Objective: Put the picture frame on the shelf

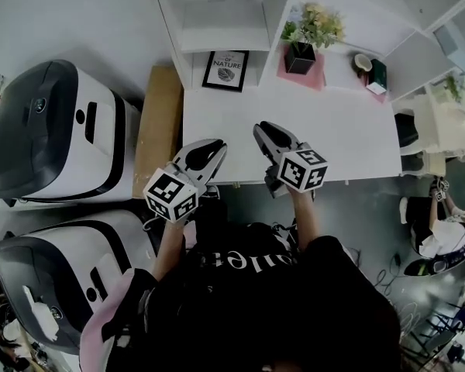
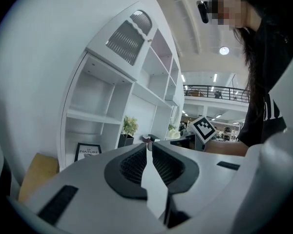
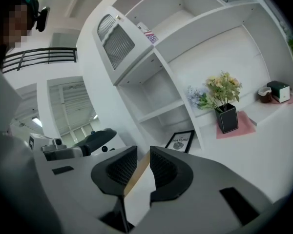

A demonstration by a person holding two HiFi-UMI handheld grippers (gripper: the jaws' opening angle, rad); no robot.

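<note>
A black picture frame [image 1: 225, 70] with a white print stands upright in the bottom bay of the white shelf [image 1: 221, 23], at the far edge of the white table [image 1: 333, 142]. It also shows in the left gripper view [image 2: 89, 151] and the right gripper view [image 3: 180, 141]. Both grippers hover over the table's near edge, well short of the frame. My left gripper [image 1: 213, 147] [image 2: 149, 145] is shut with nothing in it. My right gripper [image 1: 262, 130] [image 3: 143, 152] has a narrow gap between its pads, and nothing is between them.
A potted plant [image 1: 301, 56] on a pink mat stands right of the frame, with a mug and a dark box [image 1: 370, 70] further right. A wooden board [image 1: 159, 122] leans along the table's left side. Two large white machines [image 1: 54, 130] stand at left.
</note>
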